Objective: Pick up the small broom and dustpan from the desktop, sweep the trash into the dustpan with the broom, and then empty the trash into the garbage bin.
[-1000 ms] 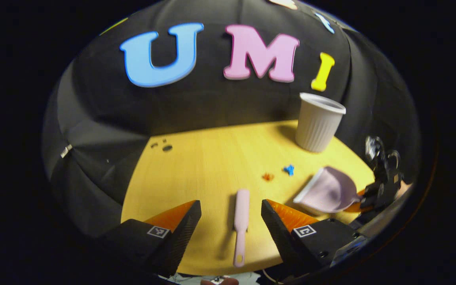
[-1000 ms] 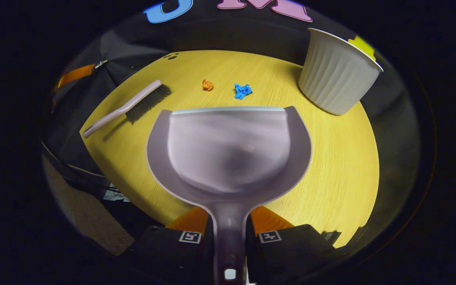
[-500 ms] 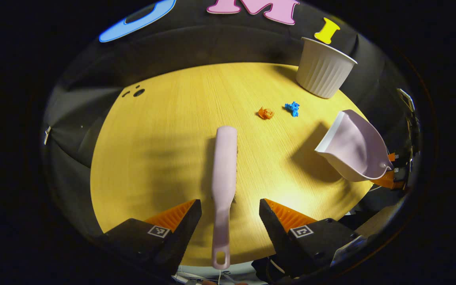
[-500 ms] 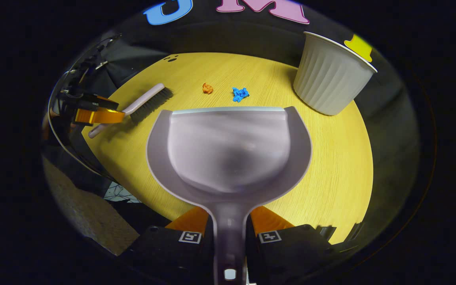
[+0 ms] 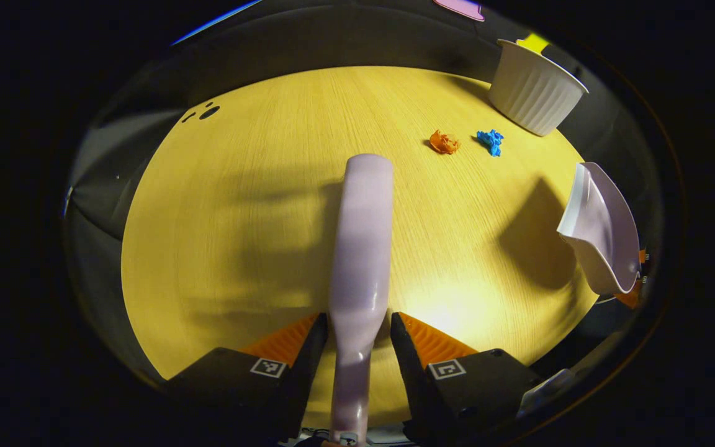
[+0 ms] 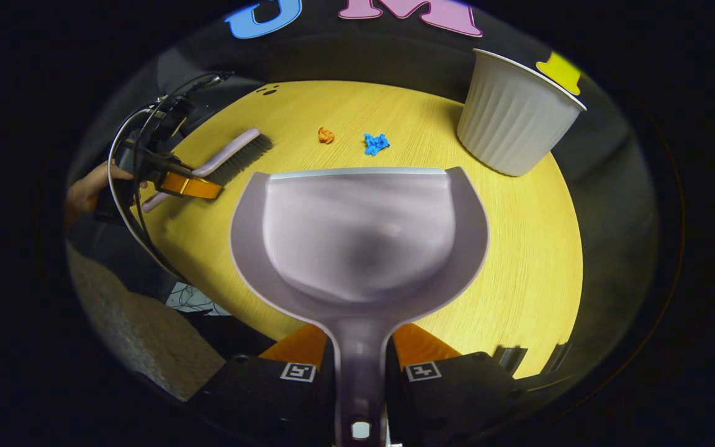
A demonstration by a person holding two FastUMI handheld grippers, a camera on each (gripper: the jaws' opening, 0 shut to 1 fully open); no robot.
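Between your left gripper's (image 5: 357, 332) fingers lies the broom (image 5: 360, 248) handle, jaws narrowed close around it, contact unclear, broom flat on the tabletop (image 5: 258, 205) near its front edge. Your right gripper (image 6: 357, 347) is clamped on the dustpan (image 6: 357, 236) handle, pan raised. Orange scrap (image 6: 326, 135) and blue scrap (image 6: 375, 143) sit toward the far edge, garbage bin (image 6: 516, 118) at the far right corner
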